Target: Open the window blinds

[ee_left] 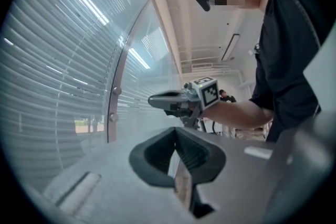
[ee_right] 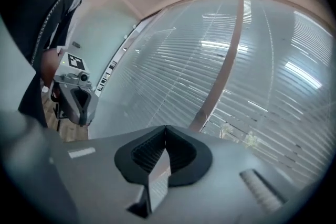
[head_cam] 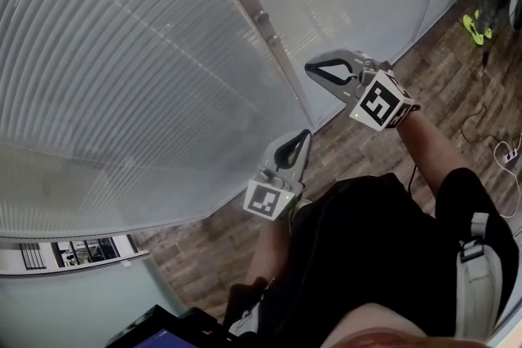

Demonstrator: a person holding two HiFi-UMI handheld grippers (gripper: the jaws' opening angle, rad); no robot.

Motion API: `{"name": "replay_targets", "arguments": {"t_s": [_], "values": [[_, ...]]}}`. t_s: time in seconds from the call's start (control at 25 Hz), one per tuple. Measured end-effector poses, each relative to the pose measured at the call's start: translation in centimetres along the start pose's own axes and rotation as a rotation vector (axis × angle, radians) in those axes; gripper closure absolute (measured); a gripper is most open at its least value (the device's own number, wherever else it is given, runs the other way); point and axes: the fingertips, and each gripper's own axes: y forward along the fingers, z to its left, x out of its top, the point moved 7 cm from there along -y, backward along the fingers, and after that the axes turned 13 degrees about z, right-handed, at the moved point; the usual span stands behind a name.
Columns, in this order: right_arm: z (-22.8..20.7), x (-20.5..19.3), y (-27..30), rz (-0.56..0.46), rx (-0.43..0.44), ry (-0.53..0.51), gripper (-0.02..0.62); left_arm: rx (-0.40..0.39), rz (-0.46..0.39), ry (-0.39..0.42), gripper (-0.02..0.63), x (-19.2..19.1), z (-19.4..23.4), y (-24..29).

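Slatted window blinds [head_cam: 122, 69] hang shut behind curved glass panes and fill the left of the head view. A metal frame post [head_cam: 261, 20] with two bolts separates the panes. My left gripper [head_cam: 306, 134] is held low, close to the glass by the foot of the post, its jaws shut on nothing. My right gripper [head_cam: 310, 68] is higher and to the right, pointing at the post, also shut and empty. The left gripper view shows the blinds [ee_left: 47, 71], the post [ee_left: 116, 97] and the right gripper [ee_left: 152, 100]. The right gripper view shows the blinds [ee_right: 262, 76], the post [ee_right: 223, 78] and the left gripper [ee_right: 79, 107].
The floor [head_cam: 440, 85] is wood plank. Another person's legs with yellow-green shoes [head_cam: 475, 27] stand at the top right. Cables [head_cam: 499, 149] lie on the floor at the right. A dark screen edge [head_cam: 159, 332] shows at the bottom left.
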Motion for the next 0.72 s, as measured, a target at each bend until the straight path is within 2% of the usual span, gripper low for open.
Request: {"name": "replay_targets", "arguments": {"t_s": [0.16,0.4,0.72], "values": [[-1.7,1.3,0.6,0.087,-0.076,-0.086,0.589,-0.01,-0.012,-0.006,0.601,0.5,-0.7,-0.1],[-3.4,2.6,3.5,0.154,-0.151,-0.218,0.562,-0.004,-0.019,-0.015,0.601,0.1,0.0,0.1],[-4.7,4.8,5.1,0.258,-0.22,-0.372,0.46,-0.047,-0.021,-0.008,0.601,-0.3,-1.6,0.1]]}}
